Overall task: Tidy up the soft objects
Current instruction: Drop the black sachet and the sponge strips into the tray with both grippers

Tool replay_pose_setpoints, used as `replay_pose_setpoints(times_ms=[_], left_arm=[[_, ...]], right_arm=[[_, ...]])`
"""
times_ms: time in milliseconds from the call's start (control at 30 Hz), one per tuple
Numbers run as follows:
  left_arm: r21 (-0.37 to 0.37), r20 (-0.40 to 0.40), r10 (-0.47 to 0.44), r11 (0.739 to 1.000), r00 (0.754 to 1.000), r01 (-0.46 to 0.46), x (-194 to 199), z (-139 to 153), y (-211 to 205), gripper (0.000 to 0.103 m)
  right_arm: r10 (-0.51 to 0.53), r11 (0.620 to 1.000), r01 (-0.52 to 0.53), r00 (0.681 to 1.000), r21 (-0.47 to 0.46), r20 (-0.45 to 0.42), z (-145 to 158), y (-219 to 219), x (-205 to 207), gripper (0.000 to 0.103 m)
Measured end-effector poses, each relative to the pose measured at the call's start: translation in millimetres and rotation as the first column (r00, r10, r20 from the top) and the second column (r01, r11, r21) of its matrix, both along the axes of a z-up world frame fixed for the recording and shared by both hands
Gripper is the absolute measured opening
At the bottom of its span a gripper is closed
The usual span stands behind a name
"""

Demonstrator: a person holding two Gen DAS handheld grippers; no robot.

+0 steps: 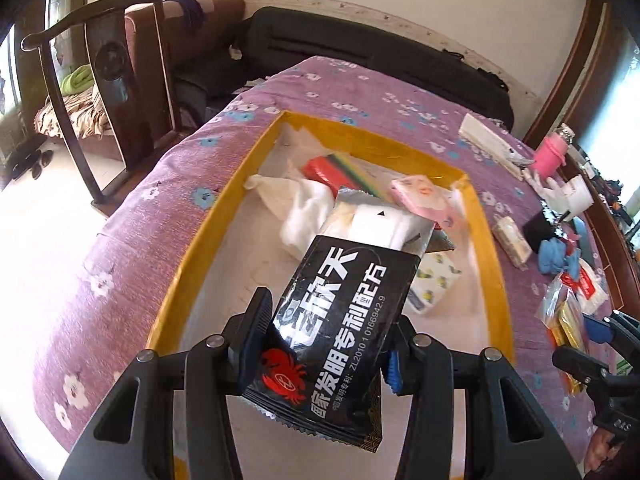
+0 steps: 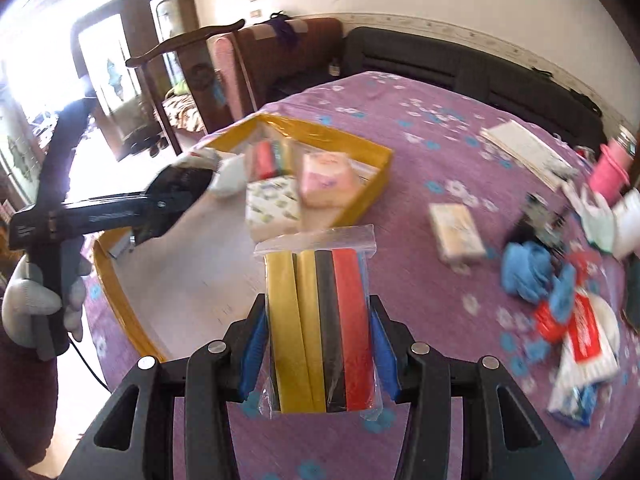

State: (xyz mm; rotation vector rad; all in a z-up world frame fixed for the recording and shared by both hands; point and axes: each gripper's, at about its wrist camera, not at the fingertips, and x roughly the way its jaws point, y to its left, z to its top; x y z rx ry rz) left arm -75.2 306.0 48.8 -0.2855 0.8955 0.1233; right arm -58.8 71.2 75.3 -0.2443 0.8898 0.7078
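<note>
Left tool (image 1: 324, 344): clamps black packet (image 1: 340, 320), above yellow tray (image 1: 490, 240).
Right tool (image 2: 320, 344): clamps bagged coloured strips (image 2: 320, 320), over purple bench (image 2: 420, 152).

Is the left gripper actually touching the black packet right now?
Touching. The left wrist view shows the left gripper with both pads pressed against the sides of the black packet, which hangs over the yellow tray.

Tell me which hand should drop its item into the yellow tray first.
Left, probably: its tool holds the black sachet over the yellow tray, while the right tool holds its sponge pack outside it.
</note>
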Motion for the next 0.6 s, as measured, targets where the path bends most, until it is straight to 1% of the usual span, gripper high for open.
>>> replay_pose_setpoints(times_ms=[167, 267, 333, 400, 433, 567, 600], left_arm=[[0.056, -0.083, 0.042, 0.998, 0.996, -0.037, 24.1, -12.9, 18.8, 0.047], [0.045, -0.107, 0.053, 0.998, 0.993, -0.049, 33.1, -16.6, 26.6, 0.05], [0.019, -0.082, 0.039, 0.999, 0.996, -0.038, 34.0, -12.8, 28.8, 0.061], [-0.024, -0.071, 0.026, 0.999, 0.997, -0.028, 34.5, -12.0, 30.3, 0.067], [-0.034, -0.064, 0.024, 0.999, 0.998, -0.026, 34.2, -11.5, 30.5, 0.069], [-0.084, 0.011, 0.028, 0.996, 1.0, -0.027, 19.2, -0.7, 34.5, 0.072], [-0.095, 0.033, 0.036, 0.995, 0.999, -0.032, 13.2, 3.7, 36.8, 0.075]], right_arm=[[0.056, 0.998, -0.057, 0.998, -0.014, -0.035, -6.2, 43.2, 11.2, 0.052], [0.088, 0.996, -0.089, 0.994, -0.021, -0.065, -11.5, 67.5, 17.9, 0.052], [0.101, 0.994, -0.103, 0.991, -0.024, -0.091, -16.7, 82.0, 23.1, 0.052], [0.107, 0.993, -0.111, 0.987, -0.028, -0.117, -21.6, 94.8, 30.6, 0.052], [0.11, 0.993, -0.114, 0.985, -0.028, -0.132, -24.5, 101.6, 34.9, 0.052], [0.114, 0.992, -0.121, 0.977, -0.028, -0.18, -33.6, 122.9, 50.4, 0.052], [0.115, 0.992, -0.122, 0.976, -0.028, -0.185, -34.9, 127.5, 52.4, 0.052]])
